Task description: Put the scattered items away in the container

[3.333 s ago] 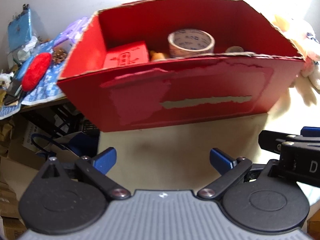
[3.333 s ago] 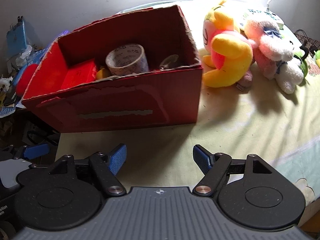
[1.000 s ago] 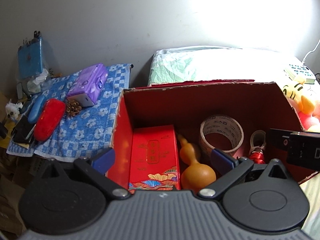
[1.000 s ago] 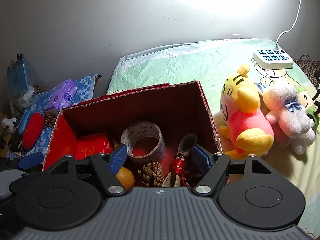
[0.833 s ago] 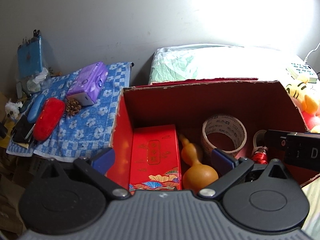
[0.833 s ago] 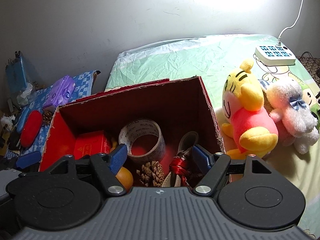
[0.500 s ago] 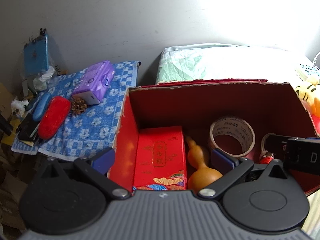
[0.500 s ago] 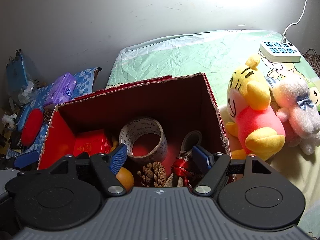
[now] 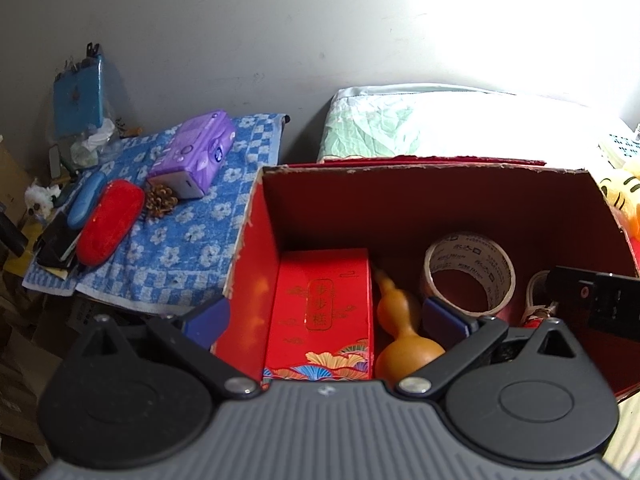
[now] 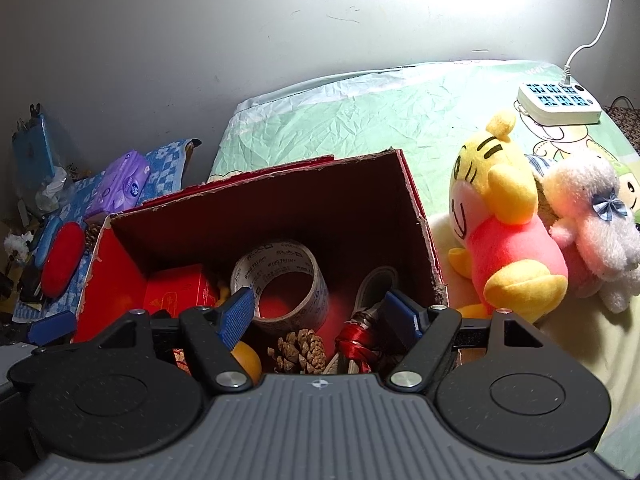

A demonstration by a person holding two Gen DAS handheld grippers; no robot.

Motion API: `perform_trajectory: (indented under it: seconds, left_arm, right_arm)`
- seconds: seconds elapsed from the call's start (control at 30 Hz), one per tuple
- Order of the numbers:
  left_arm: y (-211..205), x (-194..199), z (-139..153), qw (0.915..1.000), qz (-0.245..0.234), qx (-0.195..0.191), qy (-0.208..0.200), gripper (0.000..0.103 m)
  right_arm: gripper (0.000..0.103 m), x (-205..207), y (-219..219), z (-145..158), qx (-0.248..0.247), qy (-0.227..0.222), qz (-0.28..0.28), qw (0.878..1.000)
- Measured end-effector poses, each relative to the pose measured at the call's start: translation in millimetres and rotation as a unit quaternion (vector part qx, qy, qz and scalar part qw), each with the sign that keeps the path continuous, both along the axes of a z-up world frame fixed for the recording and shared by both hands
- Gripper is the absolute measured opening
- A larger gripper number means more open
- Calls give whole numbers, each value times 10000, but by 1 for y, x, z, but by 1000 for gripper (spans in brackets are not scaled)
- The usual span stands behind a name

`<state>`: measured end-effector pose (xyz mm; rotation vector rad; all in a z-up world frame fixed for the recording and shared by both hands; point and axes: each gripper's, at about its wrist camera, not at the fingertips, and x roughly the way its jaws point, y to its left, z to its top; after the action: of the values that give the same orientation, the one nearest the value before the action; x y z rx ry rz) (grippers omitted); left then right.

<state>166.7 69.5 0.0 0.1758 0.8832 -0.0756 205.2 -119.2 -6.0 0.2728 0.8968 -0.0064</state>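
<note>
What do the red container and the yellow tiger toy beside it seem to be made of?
Red container: apparently cardboard, with ragged brownish torn rims and a glossy red inner wall.
Yellow tiger toy: soft plush fabric, with a matte fuzzy nap and rounded, stuffed shapes; its filling cannot be seen.

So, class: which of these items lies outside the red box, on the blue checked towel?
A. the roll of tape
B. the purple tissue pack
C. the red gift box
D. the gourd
B: the purple tissue pack rests on the blue checked towel, left of the red box; the others sit inside the box.

Bedroom: bed [image 10: 380,120], plush toys [image 10: 504,216]
</note>
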Motion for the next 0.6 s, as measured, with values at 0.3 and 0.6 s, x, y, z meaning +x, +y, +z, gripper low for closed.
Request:
perform_trajectory:
  seconds: [0.3,0.6]
  left_arm:
    - [4,-7,5,9992,85,-338,-217,102]
    - [9,-10,-2,9990,253,-366,-57,102]
  right_arm:
    - [75,-2,-1,-1,-3,-1,4,10000]
    - [75,-12,2,4,-78,-121,8,9999]
